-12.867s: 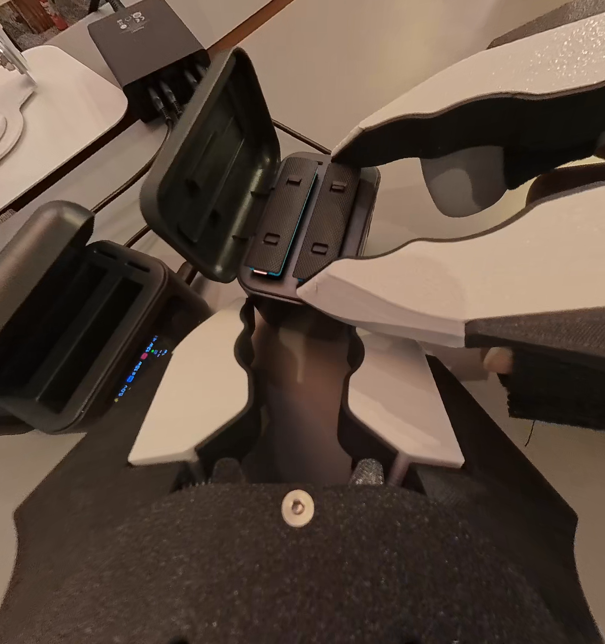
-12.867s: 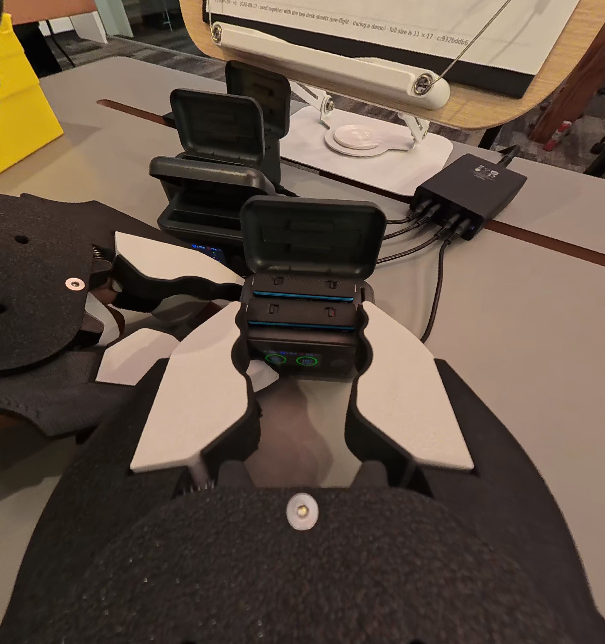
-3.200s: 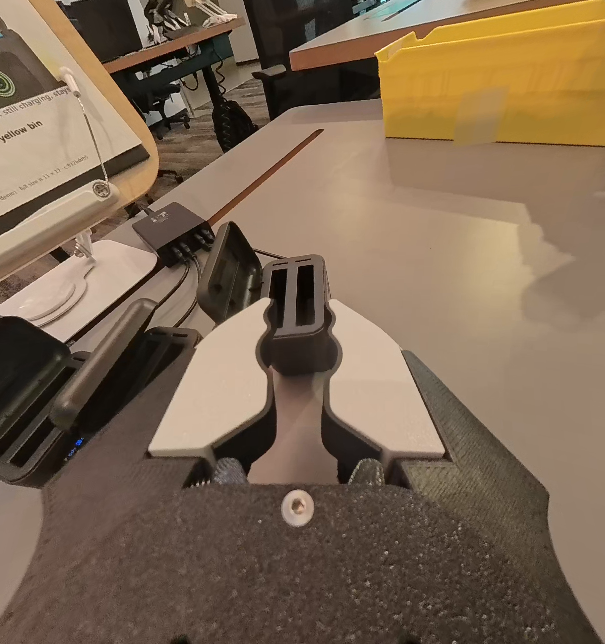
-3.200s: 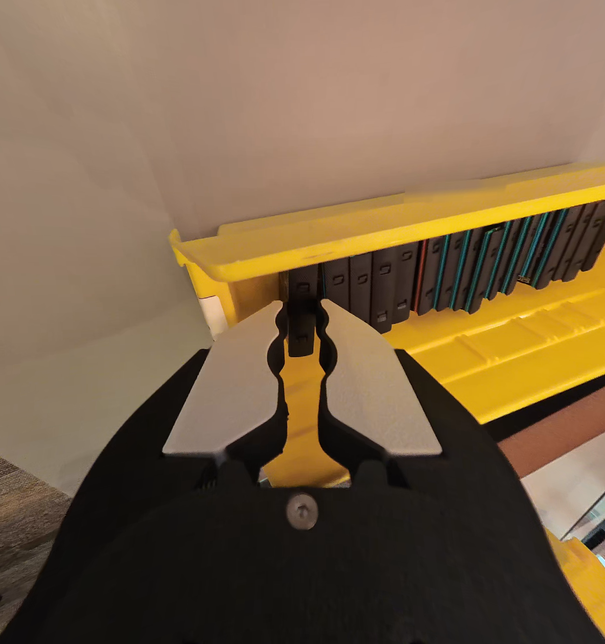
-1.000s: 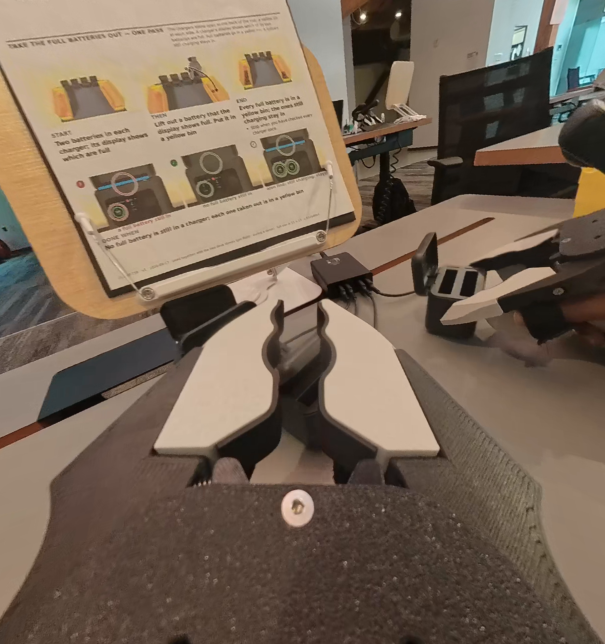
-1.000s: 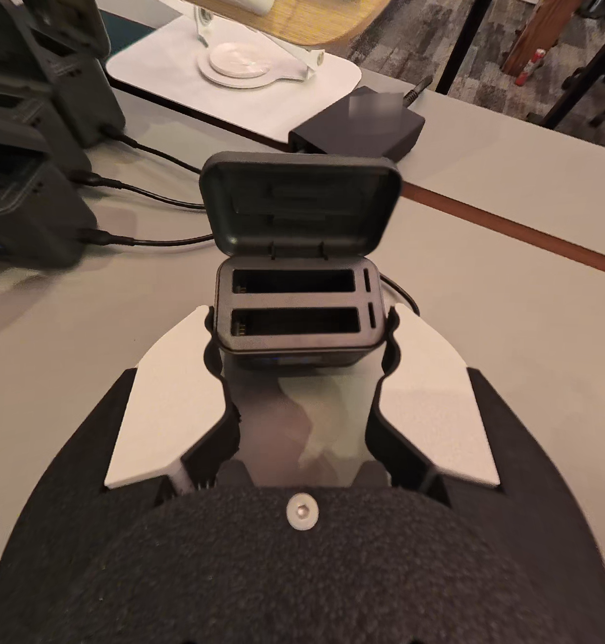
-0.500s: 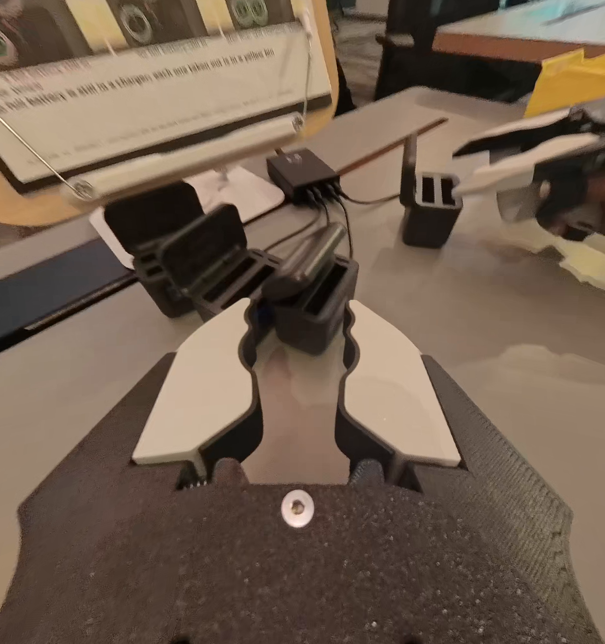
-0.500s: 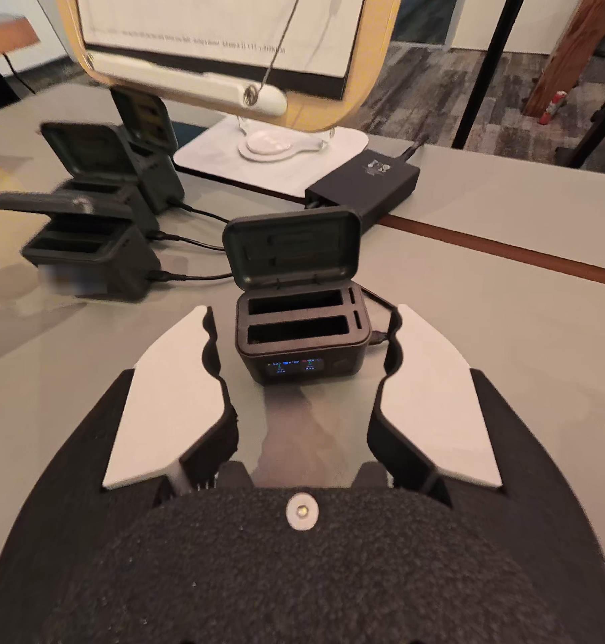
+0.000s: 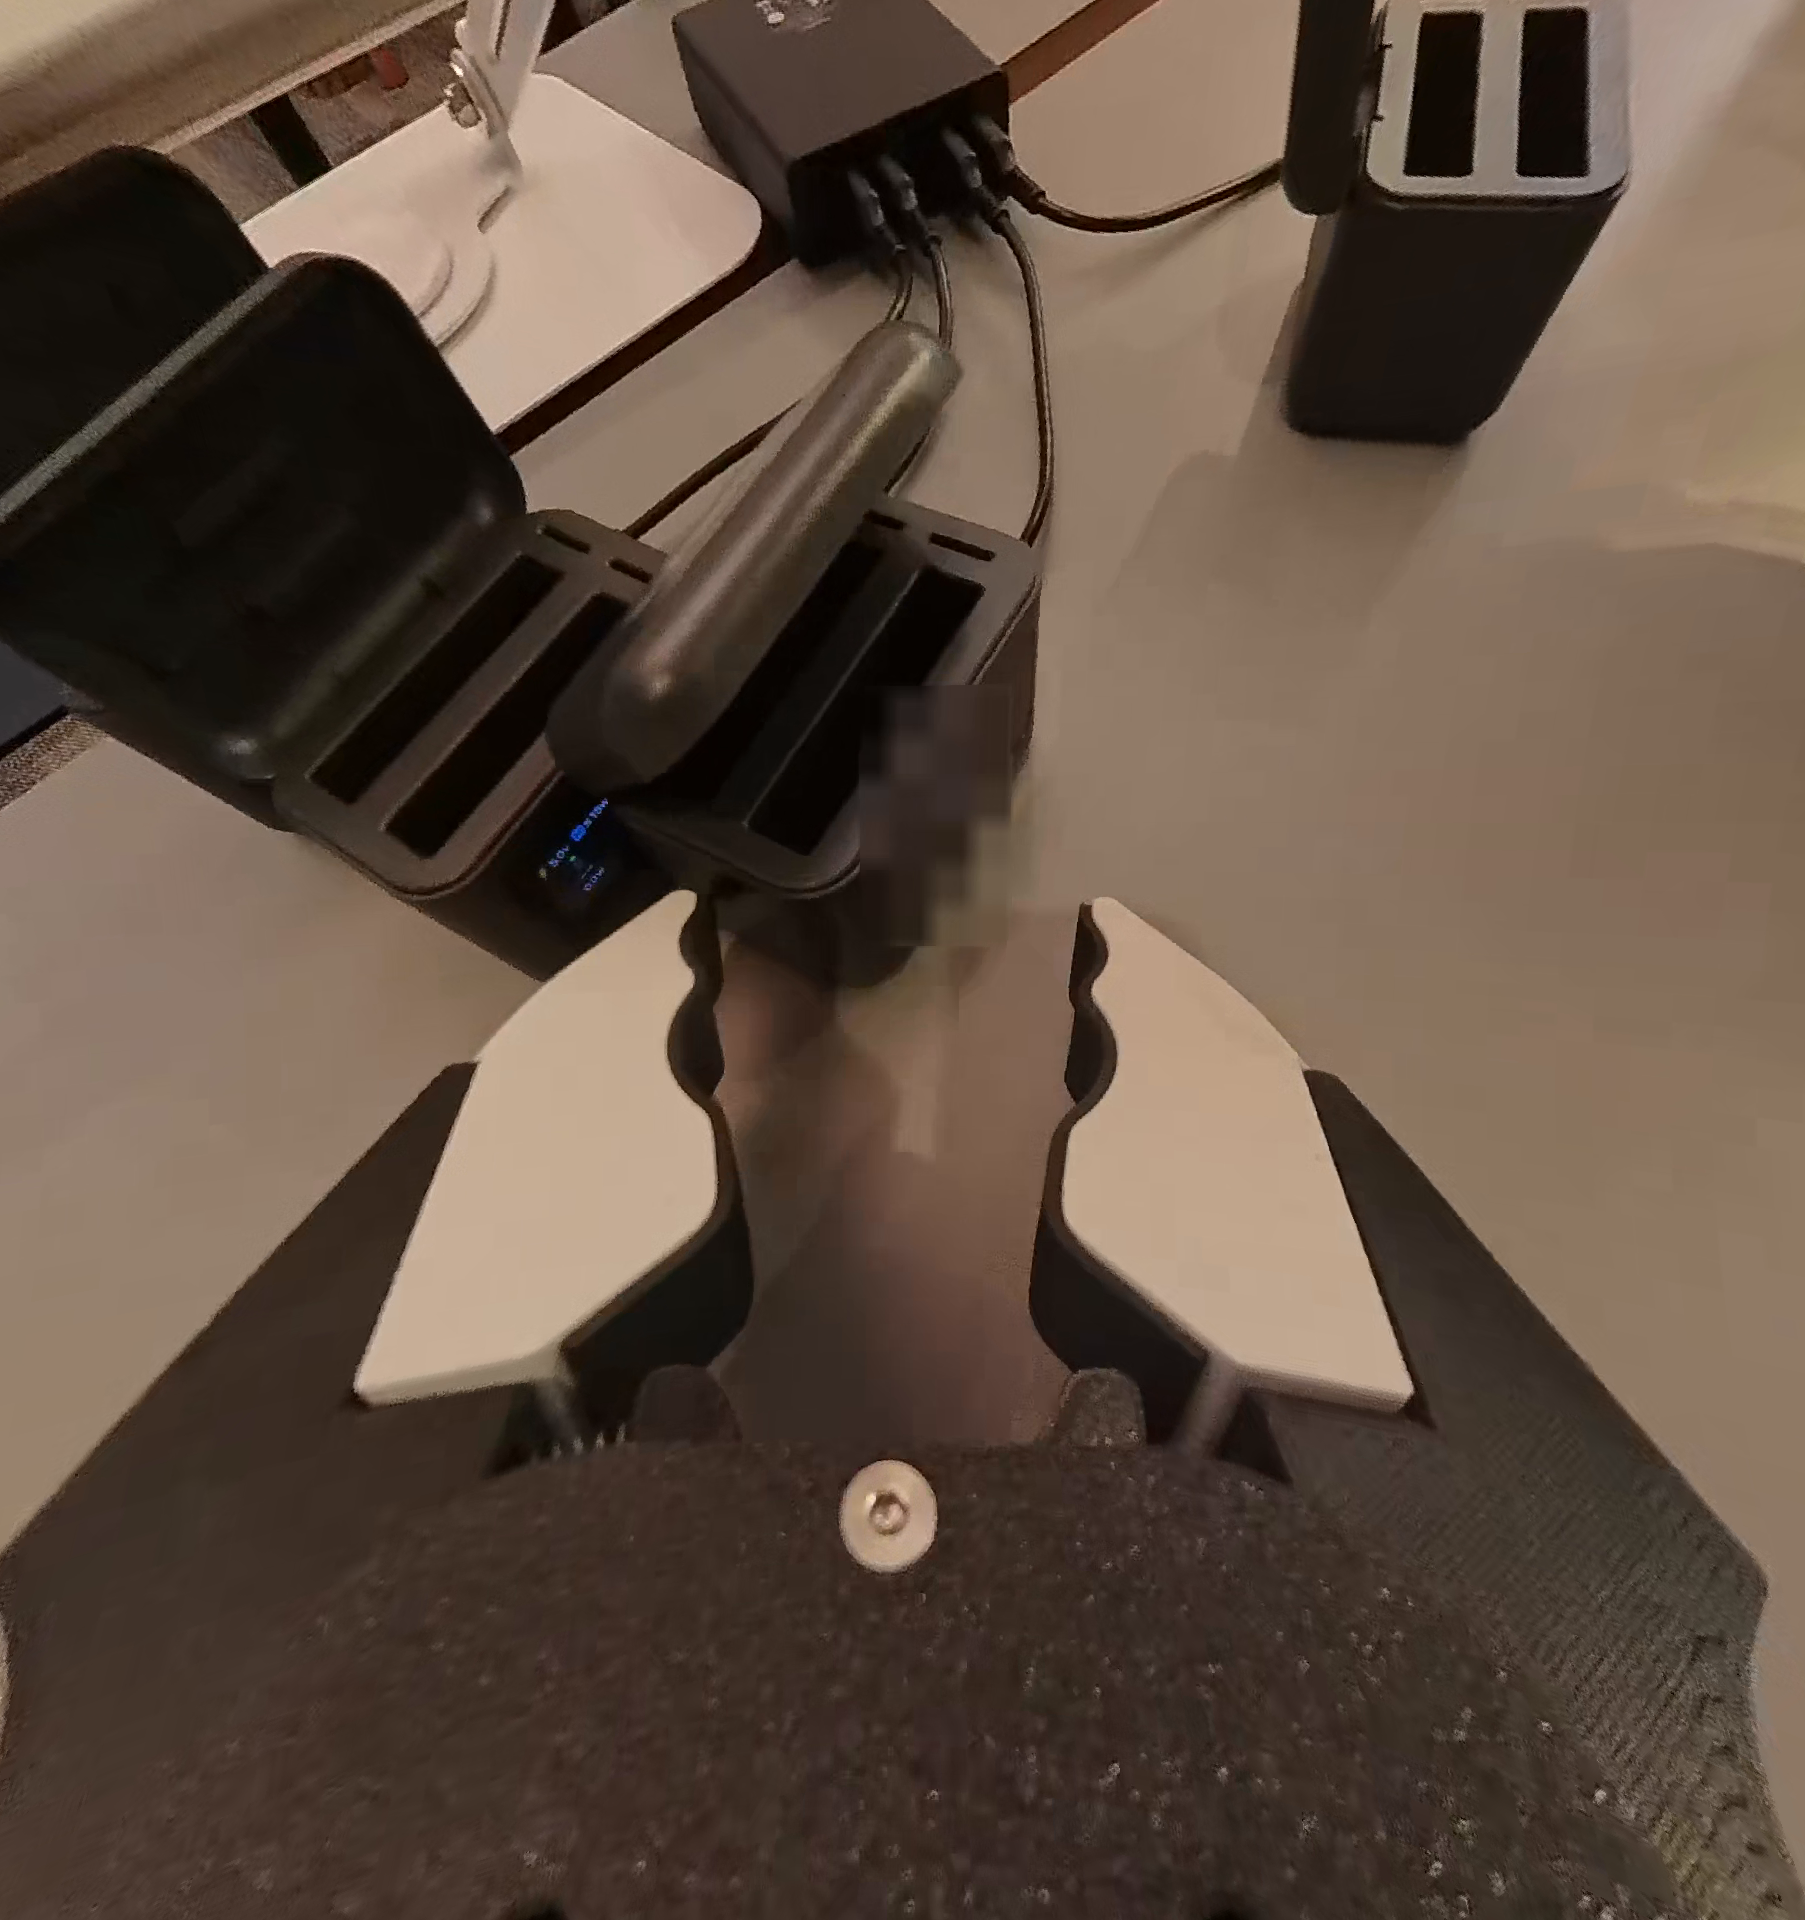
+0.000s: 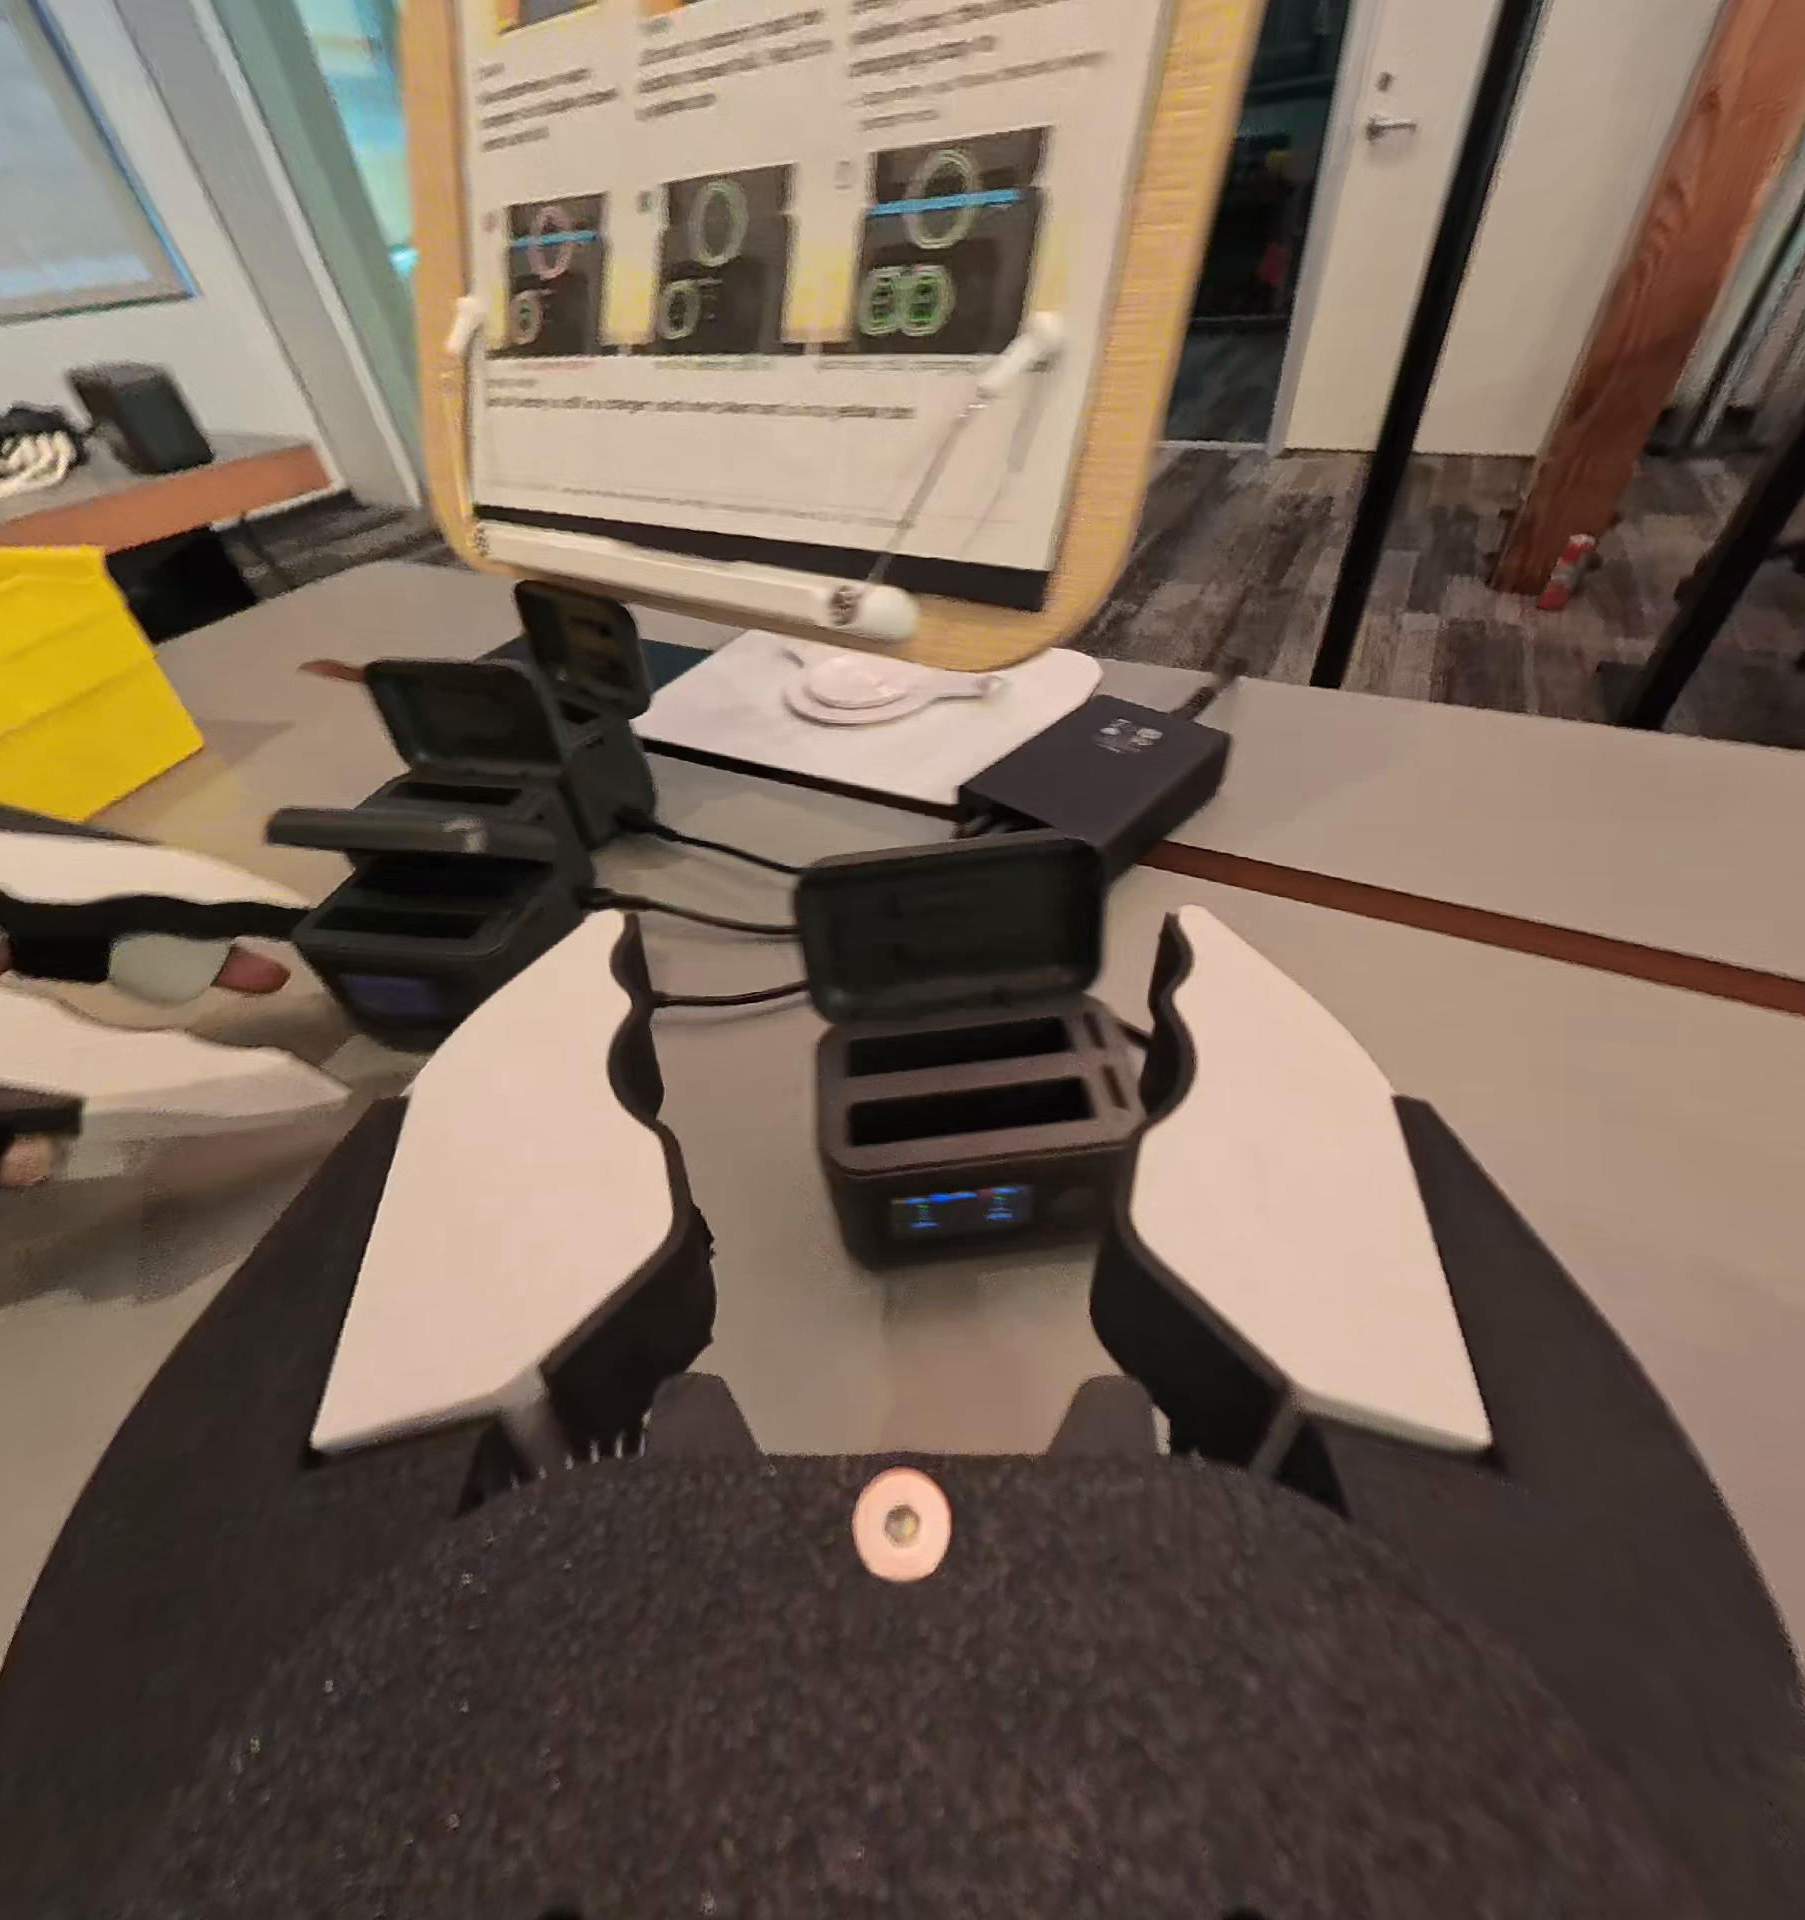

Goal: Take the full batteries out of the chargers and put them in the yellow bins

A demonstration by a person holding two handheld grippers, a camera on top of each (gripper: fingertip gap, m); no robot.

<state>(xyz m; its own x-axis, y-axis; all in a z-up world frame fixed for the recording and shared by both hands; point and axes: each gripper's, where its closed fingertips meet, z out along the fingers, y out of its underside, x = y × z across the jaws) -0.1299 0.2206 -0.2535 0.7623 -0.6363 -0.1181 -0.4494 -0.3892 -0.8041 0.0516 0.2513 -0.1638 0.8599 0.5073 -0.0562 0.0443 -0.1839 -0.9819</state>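
Left wrist view: the left gripper (image 9: 882,914) is seen with its fingers spread wide and nothing between them, held low over the grey table (image 9: 1397,831). Just ahead of the tips the nearest charger (image 9: 836,727) is found, lid (image 9: 784,540) half raised; its two slots are dark, long axes running up and to the right in the frame. A second charger (image 9: 441,769) stands touching its left side, lid fully up, slots parallel to the first pair, a small lit display on its front. A third charger (image 9: 1449,229) stands well apart at upper right, slots pointing away from the camera. Cables run from the chargers back to a black power hub (image 9: 846,114). No battery can be made out in any slot.

Right wrist view: the right gripper (image 10: 898,925) is likewise wide apart and empty. Between its tips an open charger (image 10: 971,1143) is seen, slots lying crosswise, display lit. The yellow bin (image 10: 36,665) sits far left, behind the left gripper. An instruction board (image 10: 794,312) stands on the table behind the chargers
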